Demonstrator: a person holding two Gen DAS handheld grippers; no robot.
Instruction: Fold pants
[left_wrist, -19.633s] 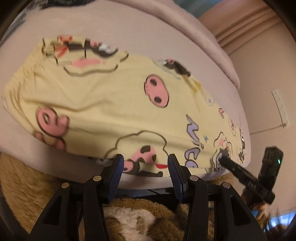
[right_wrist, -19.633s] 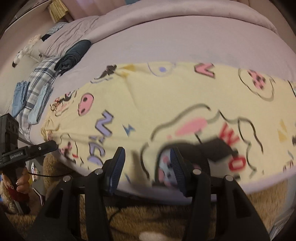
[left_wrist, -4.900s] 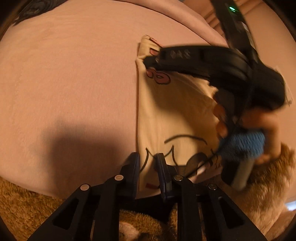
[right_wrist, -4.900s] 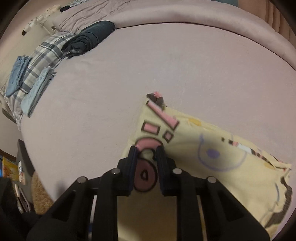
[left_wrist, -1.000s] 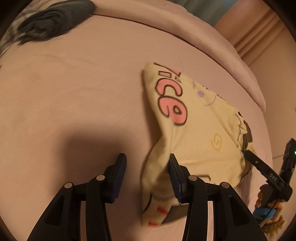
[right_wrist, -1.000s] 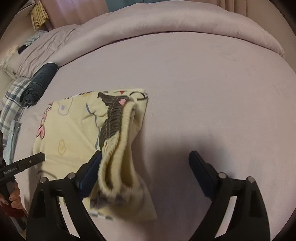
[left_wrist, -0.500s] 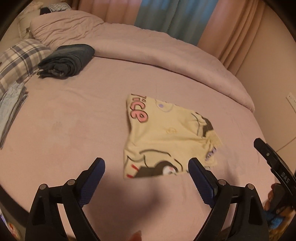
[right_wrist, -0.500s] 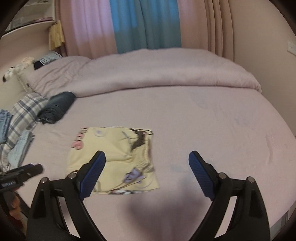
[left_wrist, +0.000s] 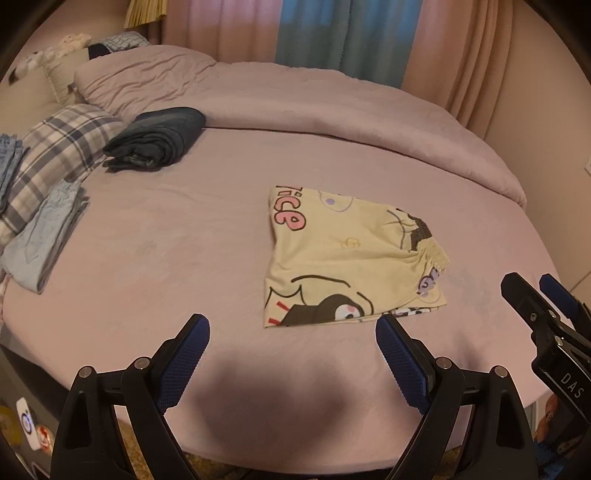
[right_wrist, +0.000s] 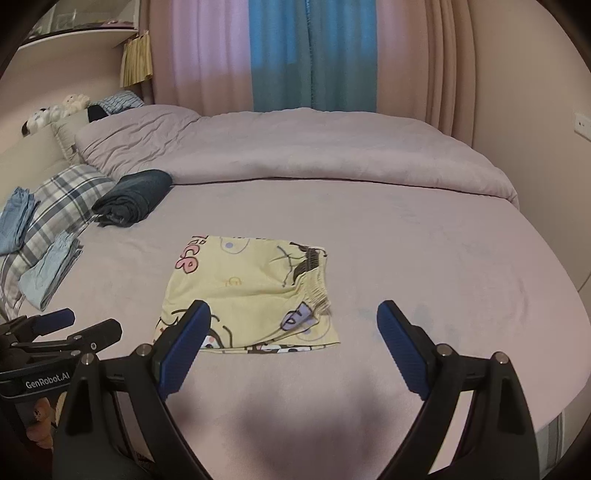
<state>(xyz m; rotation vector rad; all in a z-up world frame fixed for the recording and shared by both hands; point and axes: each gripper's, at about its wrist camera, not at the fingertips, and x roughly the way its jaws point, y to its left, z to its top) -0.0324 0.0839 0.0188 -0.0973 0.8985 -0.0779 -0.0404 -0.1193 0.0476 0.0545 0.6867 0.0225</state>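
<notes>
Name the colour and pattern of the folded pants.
Pale yellow pants with pink, black and purple cartoon prints; clearest in the left wrist view.

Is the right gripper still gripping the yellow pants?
No, the right gripper is wide open above the bed, and the folded yellow pants lie flat, untouched.

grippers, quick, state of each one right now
Left gripper: open, holding nothing, back from the folded pants.
Right gripper: open, holding nothing.
</notes>
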